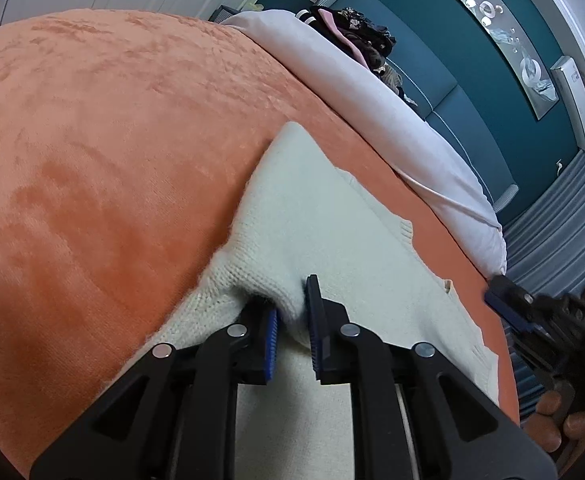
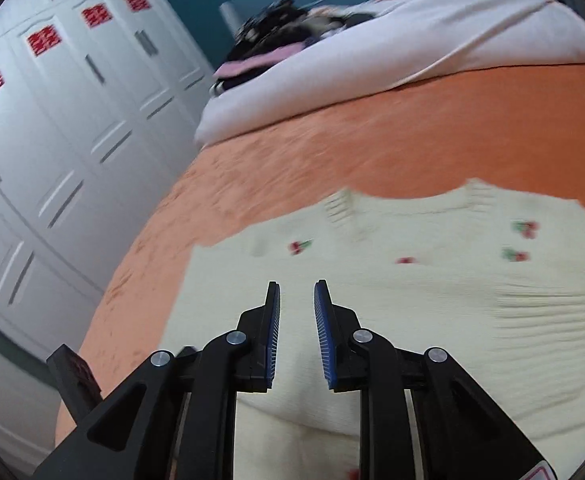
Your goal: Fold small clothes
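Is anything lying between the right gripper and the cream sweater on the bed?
Nothing visible. The right gripper hangs directly over the cream sweater, jaws narrowly apart and empty, with only knit beneath them.

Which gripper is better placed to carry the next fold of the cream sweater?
Left, probably: the left gripper already pinches a bunch of the sweater, while the right gripper hangs above it, nothing between its pads.

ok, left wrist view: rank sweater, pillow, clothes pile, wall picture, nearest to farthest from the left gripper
1. Sweater: cream knit, pinched between the left gripper pads.
2. Pillow: pale, up and right, across the orange blanket.
3. Clothes pile: dark, on the pillow's far end.
4. Wall picture: top right, on the teal wall behind the bed.
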The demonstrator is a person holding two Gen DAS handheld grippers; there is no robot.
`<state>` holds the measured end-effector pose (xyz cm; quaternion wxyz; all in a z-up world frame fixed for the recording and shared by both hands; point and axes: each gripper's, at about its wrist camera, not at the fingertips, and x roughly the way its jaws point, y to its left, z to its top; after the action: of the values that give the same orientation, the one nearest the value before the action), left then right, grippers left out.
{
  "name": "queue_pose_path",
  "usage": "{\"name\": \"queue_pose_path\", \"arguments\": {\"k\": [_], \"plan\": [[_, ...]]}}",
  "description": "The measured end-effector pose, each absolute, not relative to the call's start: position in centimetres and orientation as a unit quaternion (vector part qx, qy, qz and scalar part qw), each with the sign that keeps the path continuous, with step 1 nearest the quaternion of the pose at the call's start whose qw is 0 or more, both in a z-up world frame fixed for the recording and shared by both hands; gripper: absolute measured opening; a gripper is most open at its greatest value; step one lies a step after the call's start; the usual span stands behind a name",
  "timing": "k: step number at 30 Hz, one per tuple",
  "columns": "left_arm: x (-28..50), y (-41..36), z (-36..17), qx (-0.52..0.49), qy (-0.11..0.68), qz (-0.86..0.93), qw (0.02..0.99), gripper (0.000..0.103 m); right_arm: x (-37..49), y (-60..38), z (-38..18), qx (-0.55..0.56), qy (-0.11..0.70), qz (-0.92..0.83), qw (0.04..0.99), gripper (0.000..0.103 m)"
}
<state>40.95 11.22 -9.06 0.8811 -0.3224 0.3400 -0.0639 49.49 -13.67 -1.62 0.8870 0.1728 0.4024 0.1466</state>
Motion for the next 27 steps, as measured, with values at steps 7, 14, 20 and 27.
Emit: {"name": "queue_pose_path", "arguments": {"k": [7,14,20,27], "plan": [[40.5,11.0,-9.5,-0.319,0.331,-0.067,0.886,0.013,54.5,-5.7,-5.8,0.096,0.459,0.150,0.870,0.010],[40.2,10.8,-9.7,-0.317,0.325,-0.067,0.888,0.014,54.0,-11.5,-6.5,0.105,0.457,0.123,0.875,0.005],[40.0,10.5,-9.7,-0.314,0.325,-0.064,0.890,0.014,52.0,-17.8,-6.5,0.110,0.453,0.088,0.880,0.003],[40.0,10.5,-9.6,-0.311,0.325,-0.063,0.891,0.014,47.9,-25.1,-5.2,0.064,0.440,-0.025,0.896,0.009]]}}
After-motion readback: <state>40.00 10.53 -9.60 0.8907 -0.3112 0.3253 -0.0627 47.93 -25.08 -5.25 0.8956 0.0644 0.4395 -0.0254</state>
